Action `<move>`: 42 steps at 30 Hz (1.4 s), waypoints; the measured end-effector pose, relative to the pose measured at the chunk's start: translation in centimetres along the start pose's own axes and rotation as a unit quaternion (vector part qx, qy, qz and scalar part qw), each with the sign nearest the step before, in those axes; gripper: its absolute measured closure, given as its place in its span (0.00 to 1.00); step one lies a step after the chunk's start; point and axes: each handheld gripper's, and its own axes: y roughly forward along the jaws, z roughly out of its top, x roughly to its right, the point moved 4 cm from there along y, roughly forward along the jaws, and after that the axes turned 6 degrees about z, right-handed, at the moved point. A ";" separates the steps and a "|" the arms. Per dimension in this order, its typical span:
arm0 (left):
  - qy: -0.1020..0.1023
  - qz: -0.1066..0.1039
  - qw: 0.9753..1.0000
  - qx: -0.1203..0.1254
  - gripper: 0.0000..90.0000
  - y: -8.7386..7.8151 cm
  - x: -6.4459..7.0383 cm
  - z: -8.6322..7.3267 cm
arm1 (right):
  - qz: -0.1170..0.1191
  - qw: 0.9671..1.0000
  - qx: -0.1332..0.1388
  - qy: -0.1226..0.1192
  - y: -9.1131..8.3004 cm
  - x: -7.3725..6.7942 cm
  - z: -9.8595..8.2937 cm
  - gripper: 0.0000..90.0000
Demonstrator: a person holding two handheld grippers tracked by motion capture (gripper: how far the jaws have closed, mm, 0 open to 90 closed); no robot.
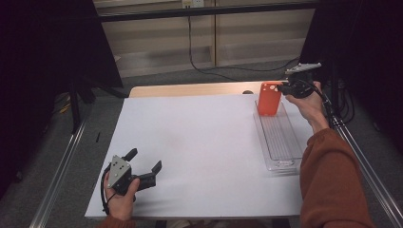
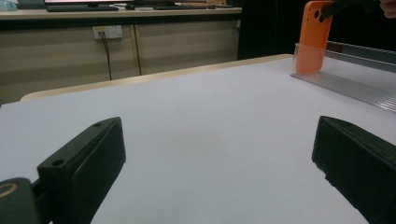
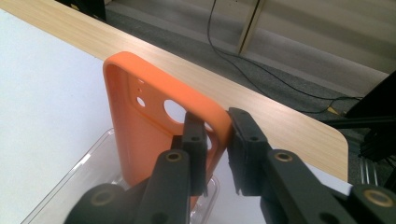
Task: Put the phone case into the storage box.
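An orange phone case point(image 1: 269, 99) stands upright at the far end of a clear plastic tray point(image 1: 280, 142) on the right of the white table. My right gripper point(image 1: 286, 88) is shut on the case's top edge near the camera cut-out. The right gripper view shows the case point(image 3: 149, 126) pinched between the two black fingers point(image 3: 194, 140). My left gripper point(image 1: 145, 167) rests near the table's front left corner, open, with nothing between its jaws. From the left gripper view the case point(image 2: 314, 37) stands far off in the tray point(image 2: 355, 79).
A white sheet point(image 1: 199, 152) covers the wooden table, whose bare far edge point(image 1: 190, 89) shows behind it. A black cable point(image 1: 204, 66) runs over the grey floor beyond. Metal rails point(image 1: 62, 171) flank the table on both sides.
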 end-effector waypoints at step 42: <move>0.000 0.008 1.000 0.003 0.03 0.0 -0.2 0.1 | -0.011 0.997 0.035 0.069 -0.1 0.8 -0.3 0.32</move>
